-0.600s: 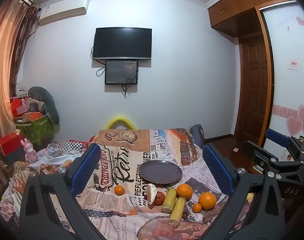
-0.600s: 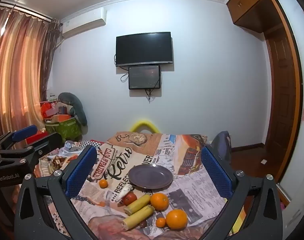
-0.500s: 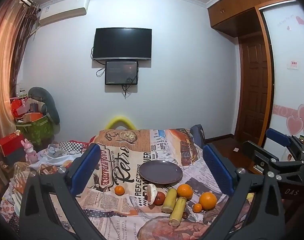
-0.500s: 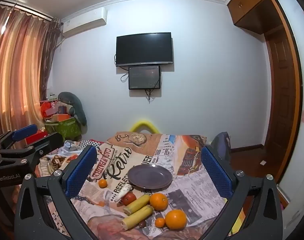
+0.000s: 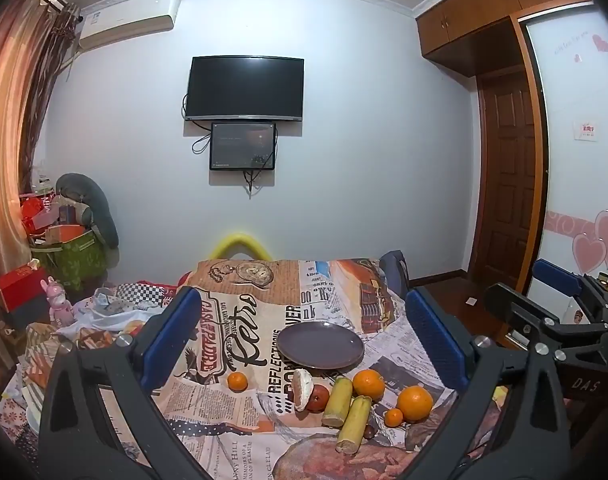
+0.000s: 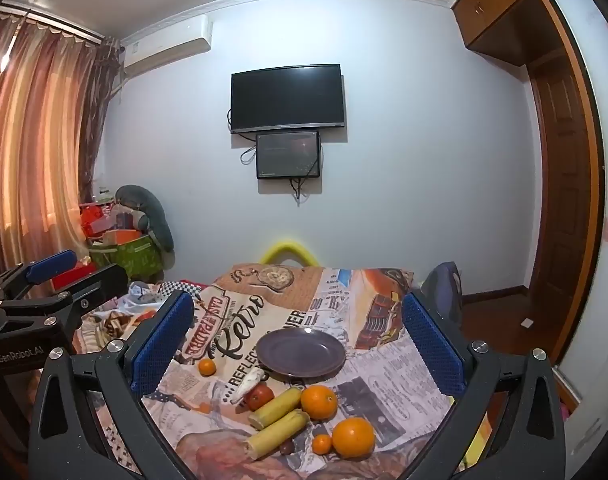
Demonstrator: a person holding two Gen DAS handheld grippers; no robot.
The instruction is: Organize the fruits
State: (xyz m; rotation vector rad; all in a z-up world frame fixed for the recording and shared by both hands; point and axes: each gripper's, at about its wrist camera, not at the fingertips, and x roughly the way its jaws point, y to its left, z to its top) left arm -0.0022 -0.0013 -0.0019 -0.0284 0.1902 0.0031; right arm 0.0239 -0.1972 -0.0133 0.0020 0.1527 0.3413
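Both grippers, left gripper (image 5: 301, 334) and right gripper (image 6: 297, 334), are held wide apart with nothing gripped. Nearest, the oranges (image 6: 352, 437) and cane pieces (image 6: 277, 432) are bunched tight together, so neighbours could easily get knocked and sent rolling across the rumpled cloth (image 6: 384, 376). Further back, the empty plate (image 6: 300, 352) could get nudged too.

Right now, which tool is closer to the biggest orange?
Right. The right tool frames the orange centrally ahead; for the left tool it sits off toward the right finger.
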